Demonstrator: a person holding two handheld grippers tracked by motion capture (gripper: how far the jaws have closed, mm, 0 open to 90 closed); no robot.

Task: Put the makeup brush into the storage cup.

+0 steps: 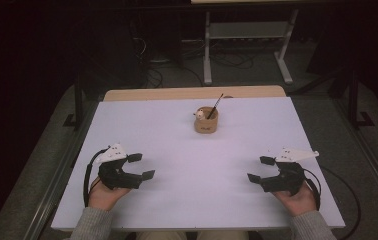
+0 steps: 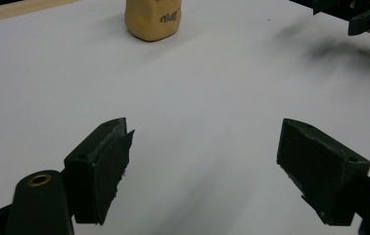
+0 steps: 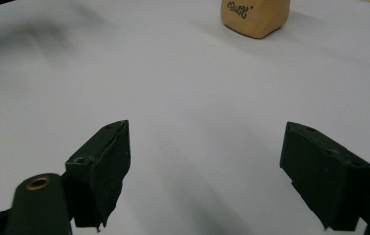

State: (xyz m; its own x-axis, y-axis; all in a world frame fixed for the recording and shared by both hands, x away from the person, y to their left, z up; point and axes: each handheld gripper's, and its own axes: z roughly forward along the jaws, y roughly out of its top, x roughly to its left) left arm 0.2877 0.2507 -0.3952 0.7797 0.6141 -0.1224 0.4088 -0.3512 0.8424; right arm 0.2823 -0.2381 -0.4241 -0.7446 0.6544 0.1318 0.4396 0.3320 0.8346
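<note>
While both grippers' jaws gape wide, tan cup (image 1: 206,121) mid-table — dark stick (image 1: 217,103), small pale object inside.

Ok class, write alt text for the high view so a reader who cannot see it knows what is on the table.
A white table holds one small tan wooden cup near its far middle, with a thin dark stick leaning out of it. At the near edge a person's hands hold the left gripper and right gripper, fingers spread and empty.
</note>
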